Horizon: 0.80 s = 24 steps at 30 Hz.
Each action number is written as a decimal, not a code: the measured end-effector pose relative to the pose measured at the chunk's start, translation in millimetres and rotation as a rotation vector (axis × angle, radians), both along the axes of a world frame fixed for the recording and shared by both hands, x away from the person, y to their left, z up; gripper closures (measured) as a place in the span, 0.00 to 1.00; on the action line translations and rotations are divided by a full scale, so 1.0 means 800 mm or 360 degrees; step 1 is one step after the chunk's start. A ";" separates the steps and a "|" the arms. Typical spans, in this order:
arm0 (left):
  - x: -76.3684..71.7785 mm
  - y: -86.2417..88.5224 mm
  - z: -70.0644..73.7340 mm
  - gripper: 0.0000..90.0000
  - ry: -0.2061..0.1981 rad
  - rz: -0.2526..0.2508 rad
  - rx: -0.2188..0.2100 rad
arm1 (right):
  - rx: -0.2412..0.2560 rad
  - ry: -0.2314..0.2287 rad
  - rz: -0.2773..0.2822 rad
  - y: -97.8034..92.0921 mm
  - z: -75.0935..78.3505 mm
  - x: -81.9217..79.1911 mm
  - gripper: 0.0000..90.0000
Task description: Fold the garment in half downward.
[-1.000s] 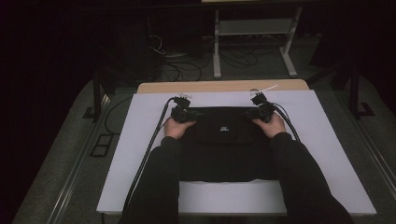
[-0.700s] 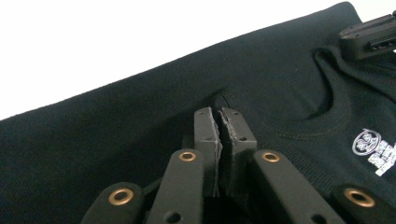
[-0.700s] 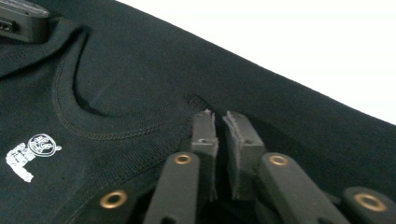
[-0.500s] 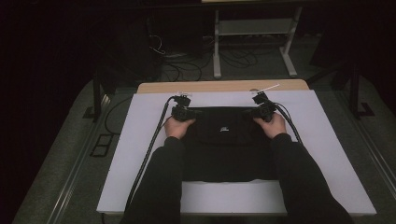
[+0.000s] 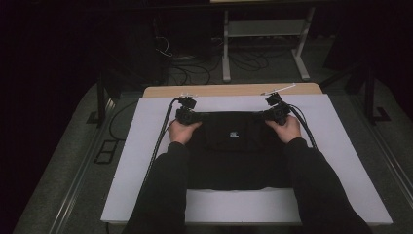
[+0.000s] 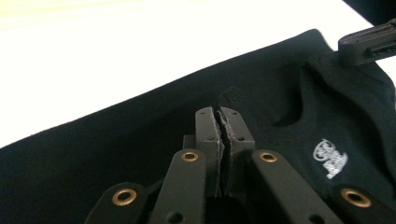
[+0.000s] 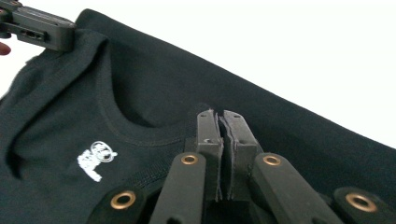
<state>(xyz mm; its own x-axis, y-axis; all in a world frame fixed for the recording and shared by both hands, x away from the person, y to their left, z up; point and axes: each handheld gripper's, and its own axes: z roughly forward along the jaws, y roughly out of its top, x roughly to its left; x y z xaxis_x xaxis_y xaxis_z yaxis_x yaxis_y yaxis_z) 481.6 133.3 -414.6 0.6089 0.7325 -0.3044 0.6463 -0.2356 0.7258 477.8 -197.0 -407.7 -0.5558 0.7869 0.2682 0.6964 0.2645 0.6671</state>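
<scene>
On the white surface (image 5: 146, 161) lies a black shirt (image 5: 234, 156); left gripper (image 5: 187, 115) and right gripper (image 5: 277, 113) pinch its far corners, jaws closed on cloth. Folding appears barely begun.

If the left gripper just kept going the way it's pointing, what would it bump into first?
Probably more of the black cotton T-shirt it is shut on; the left gripper points along that fabric. Beyond lies bare white tabletop, though depth is unclear.
</scene>
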 end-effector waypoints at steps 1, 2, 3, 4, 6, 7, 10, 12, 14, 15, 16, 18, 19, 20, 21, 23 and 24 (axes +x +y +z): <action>-0.001 0.000 0.002 0.95 -0.0005 -0.0005 -0.0004 | 0.0013 -0.0006 0.0004 -0.001 0.003 -0.001 0.94; -0.003 0.000 0.005 0.95 -0.0011 -0.0002 -0.0012 | 0.0026 -0.0008 0.0004 -0.002 0.006 -0.003 0.94; -0.005 0.001 0.008 0.95 -0.0016 -0.0008 -0.0012 | 0.0037 -0.0016 0.0008 -0.003 0.009 -0.004 0.94; -0.007 0.002 0.012 0.95 -0.0025 -0.0012 -0.0034 | 0.0049 -0.0019 0.0012 -0.004 0.012 -0.006 0.94; -0.011 0.004 0.018 0.95 -0.0045 -0.0019 -0.0081 | 0.0080 -0.0030 0.0011 -0.005 0.019 -0.010 0.94; -0.013 0.004 0.022 0.95 -0.0049 -0.0027 -0.0087 | 0.0097 -0.0036 0.0008 -0.006 0.023 -0.012 0.94; -0.018 0.004 0.028 0.95 -0.0065 -0.0041 -0.0106 | 0.0123 -0.0055 0.0025 -0.009 0.032 -0.018 0.94; -0.021 0.004 0.032 0.95 -0.0075 -0.0052 -0.0115 | 0.0129 -0.0060 0.0030 -0.010 0.035 -0.021 0.94; -0.026 0.004 0.036 0.96 -0.0085 -0.0061 -0.0129 | 0.0133 -0.0066 0.0035 -0.011 0.038 -0.026 0.94; -0.029 0.004 0.038 0.95 -0.0087 -0.0068 -0.0131 | 0.0136 -0.0072 0.0040 -0.012 0.040 -0.028 0.94; -0.031 0.005 0.040 0.95 -0.0094 -0.0073 -0.0131 | 0.0142 -0.0077 0.0046 -0.012 0.042 -0.030 0.94; -0.037 0.006 0.044 0.95 -0.0106 -0.0084 -0.0132 | 0.0170 -0.0091 0.0053 -0.014 0.045 -0.035 0.94; -0.039 0.007 0.045 0.95 -0.0116 -0.0094 -0.0135 | 0.0184 -0.0099 0.0055 -0.015 0.046 -0.038 0.94; -0.042 0.009 0.047 0.95 -0.0119 -0.0099 -0.0146 | 0.0196 -0.0106 0.0064 -0.016 0.048 -0.040 0.94; -0.044 0.010 0.048 0.95 -0.0130 -0.0110 -0.0139 | 0.0208 -0.0108 0.0065 -0.016 0.049 -0.042 0.94; -0.048 0.014 0.050 0.95 -0.0138 -0.0123 -0.0146 | 0.0221 -0.0121 0.0074 -0.017 0.050 -0.046 0.94; -0.050 0.015 0.050 0.95 -0.0133 -0.0121 -0.0154 | 0.0234 -0.0127 0.0077 -0.018 0.050 -0.048 0.94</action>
<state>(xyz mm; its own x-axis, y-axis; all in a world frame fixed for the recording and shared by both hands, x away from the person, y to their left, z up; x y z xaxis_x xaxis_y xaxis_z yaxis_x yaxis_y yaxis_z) 441.4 145.7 -374.4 0.6877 0.6531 -0.3171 0.5655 -0.2079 0.7981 439.6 -211.4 -367.8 -0.6162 0.7143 0.3319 0.6285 0.1920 0.7537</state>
